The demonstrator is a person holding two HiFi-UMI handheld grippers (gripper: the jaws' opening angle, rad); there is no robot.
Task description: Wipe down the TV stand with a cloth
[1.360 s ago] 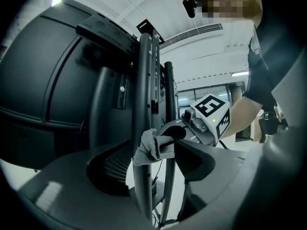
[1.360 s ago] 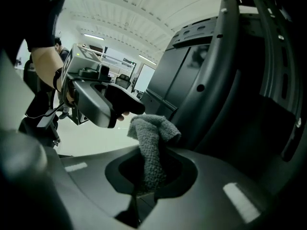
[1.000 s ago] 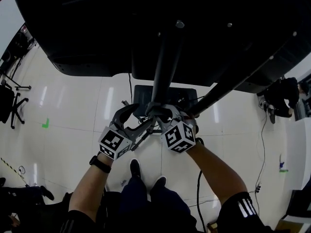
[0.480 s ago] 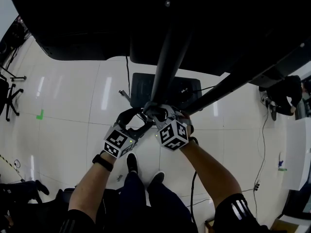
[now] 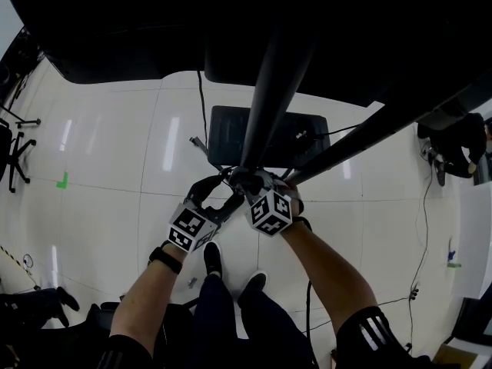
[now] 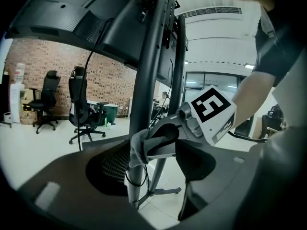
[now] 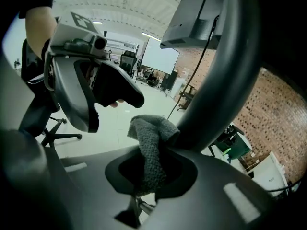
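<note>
Currently: right gripper clamped on grey cloth against stand pole; left gripper jaws apart, alongside.

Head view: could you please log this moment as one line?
right gripper: shut on grey cloth, cloth pressed to TV stand pole | left gripper: open, empty, beside pole | step: pole wipe

Both bare forearms reach fwd, wrists close together. L dark-grey two-jaw gripper w/ marker cube: jaws spread wide. R dark-grey two-jaw gripper w/ marker cube, just beside it: jaws pinching a grey terry cloth.
</note>
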